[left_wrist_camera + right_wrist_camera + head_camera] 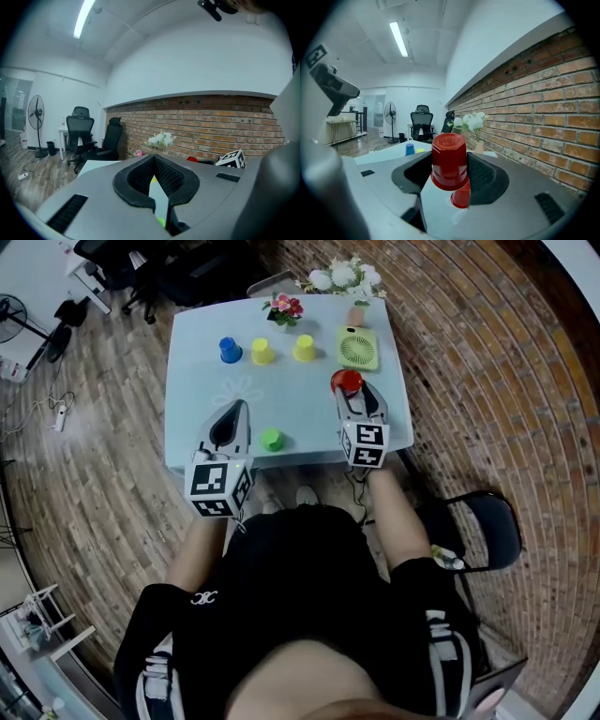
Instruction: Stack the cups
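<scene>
Upturned red cup (449, 157) clamped between jaws of right gripper (449, 165) — left gripper (153, 160) closed, empty.

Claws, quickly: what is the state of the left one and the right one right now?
Left claw: closed, holding nothing.
Right claw: closed on the red cup, which is upside down.

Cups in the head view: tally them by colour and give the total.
Blue cup: 1
Yellow cups: 2
Green cup: 1
Red cup: 1
Total: 5
</scene>
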Action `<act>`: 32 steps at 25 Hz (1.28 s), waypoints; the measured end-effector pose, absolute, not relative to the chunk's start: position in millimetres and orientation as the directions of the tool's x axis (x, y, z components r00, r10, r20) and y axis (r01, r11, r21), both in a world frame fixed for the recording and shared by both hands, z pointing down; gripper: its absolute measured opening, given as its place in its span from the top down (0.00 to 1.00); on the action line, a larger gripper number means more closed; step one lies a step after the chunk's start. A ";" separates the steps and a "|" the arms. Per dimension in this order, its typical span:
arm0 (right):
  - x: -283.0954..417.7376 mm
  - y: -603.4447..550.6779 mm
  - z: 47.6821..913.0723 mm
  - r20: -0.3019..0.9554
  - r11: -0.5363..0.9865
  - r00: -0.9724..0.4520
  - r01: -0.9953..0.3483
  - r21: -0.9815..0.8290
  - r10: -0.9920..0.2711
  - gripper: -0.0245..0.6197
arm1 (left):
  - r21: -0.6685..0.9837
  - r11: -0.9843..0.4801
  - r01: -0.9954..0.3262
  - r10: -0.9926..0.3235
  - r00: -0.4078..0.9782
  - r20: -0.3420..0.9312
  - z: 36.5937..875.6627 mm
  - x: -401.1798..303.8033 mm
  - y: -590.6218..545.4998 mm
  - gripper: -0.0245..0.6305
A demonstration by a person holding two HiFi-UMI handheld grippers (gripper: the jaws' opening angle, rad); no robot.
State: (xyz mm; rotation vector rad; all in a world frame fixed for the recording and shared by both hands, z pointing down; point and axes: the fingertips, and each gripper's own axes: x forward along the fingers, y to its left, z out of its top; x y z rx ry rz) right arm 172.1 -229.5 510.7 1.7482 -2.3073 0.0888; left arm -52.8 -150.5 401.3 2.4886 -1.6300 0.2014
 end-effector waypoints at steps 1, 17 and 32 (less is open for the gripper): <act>167.4 -226.2 515.3 0.238 0.289 -0.260 -0.953 0.096 -0.936 0.60 | 0.061 -0.391 -0.918 -0.896 0.395 0.202 402.7 -54.4 -148.5 0.96; 109.2 -182.5 594.9 0.387 0.412 -0.361 -0.909 0.056 -0.848 0.61 | 0.075 -0.324 -0.943 -0.907 0.332 0.260 424.3 -85.6 -117.4 0.96; 74.0 -148.9 654.4 0.505 0.489 -0.411 -0.872 0.027 -0.759 0.61 | 0.093 -0.284 -0.954 -0.905 0.299 0.304 444.1 -107.3 -105.5 0.96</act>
